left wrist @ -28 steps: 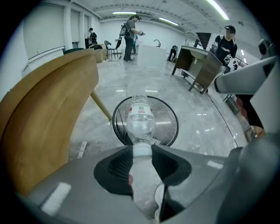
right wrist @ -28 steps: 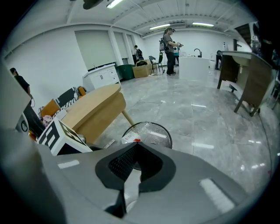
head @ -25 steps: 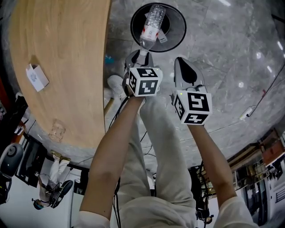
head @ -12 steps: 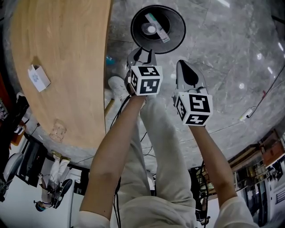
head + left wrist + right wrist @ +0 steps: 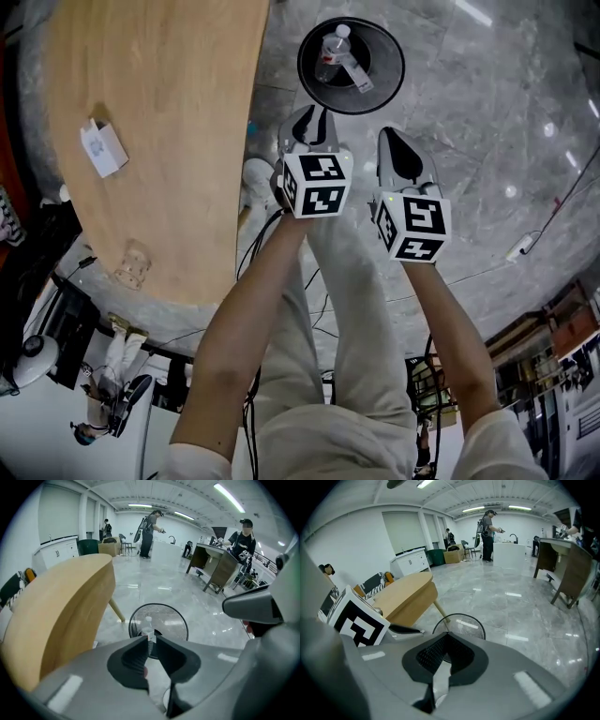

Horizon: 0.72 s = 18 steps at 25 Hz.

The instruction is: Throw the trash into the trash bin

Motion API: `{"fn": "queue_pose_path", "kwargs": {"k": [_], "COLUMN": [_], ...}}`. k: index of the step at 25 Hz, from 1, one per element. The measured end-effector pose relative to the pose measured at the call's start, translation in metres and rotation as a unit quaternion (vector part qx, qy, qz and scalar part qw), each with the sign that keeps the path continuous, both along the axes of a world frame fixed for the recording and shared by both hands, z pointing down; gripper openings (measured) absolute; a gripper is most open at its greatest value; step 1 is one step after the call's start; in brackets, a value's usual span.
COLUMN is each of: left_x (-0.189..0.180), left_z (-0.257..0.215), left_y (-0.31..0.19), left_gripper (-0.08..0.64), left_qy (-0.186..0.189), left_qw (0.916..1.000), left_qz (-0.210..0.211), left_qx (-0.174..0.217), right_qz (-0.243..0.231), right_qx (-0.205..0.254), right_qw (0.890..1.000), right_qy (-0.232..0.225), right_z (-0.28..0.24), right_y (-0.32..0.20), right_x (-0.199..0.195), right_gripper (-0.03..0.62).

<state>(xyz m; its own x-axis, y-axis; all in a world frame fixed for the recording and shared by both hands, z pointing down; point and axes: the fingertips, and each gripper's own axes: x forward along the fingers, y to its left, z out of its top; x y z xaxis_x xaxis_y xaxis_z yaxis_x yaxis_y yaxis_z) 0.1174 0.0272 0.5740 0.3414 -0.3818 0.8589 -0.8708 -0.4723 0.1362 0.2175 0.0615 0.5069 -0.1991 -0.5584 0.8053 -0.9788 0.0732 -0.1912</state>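
left gripper: its jaws are standing slightly apart with nothing between them, pointing down towards the bin.
right gripper: its jaws are meeting at the tips and holding nothing.
plastic bottle: it is lying inside the trash bin; in the left gripper view only its top is showing through the jaw gap.
white slip: it is lying in the bin beside the bottle, too small to identify.
bin in the right gripper view: the gripper's body is hiding its near rim, and its contents are not showing.
wooden table: the frame is cutting it off; a small white box and a clear glass are sitting on it.
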Motion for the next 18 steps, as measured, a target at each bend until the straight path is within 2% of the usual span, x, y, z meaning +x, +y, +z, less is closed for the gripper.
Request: {"fn": "queue_pose_path", "kwargs": {"k": [2,9,14,18], "left_x": [-0.007,-0.029,-0.050,-0.070], "left_z": [-0.008,-0.045,-0.090,-0.121], "left_y": [-0.003,-0.012,-0.025,-0.026], "left_gripper": [0.011,0.009,0.009,0.009], "left_qy": [-0.002,0.019,0.045,0.052], "left_qw": [0.9999,0.9989,0.9932,0.9891], "left_qz": [-0.014,-0.042,-0.100,-0.126], "left_qx": [0.000,0.010,0.038,0.057], "right_qz": [-0.005,-0.023,-0.026,-0.036], "right_qx": [0.003,0.012,0.013,0.022], "right_qw": [1.000,1.000,1.000,0.999], "right_qy": [0.000,0.001,-0.008,-0.002], "right_z": [-0.006,-0.032,-0.046,-0.061], "right_y": [-0.003,-0.011,-0.018,-0.021], "right_x": [-0.007,-0.033,-0.045,-0.057], "right_gripper": [0.026,0.026,0.026,0.026]}}
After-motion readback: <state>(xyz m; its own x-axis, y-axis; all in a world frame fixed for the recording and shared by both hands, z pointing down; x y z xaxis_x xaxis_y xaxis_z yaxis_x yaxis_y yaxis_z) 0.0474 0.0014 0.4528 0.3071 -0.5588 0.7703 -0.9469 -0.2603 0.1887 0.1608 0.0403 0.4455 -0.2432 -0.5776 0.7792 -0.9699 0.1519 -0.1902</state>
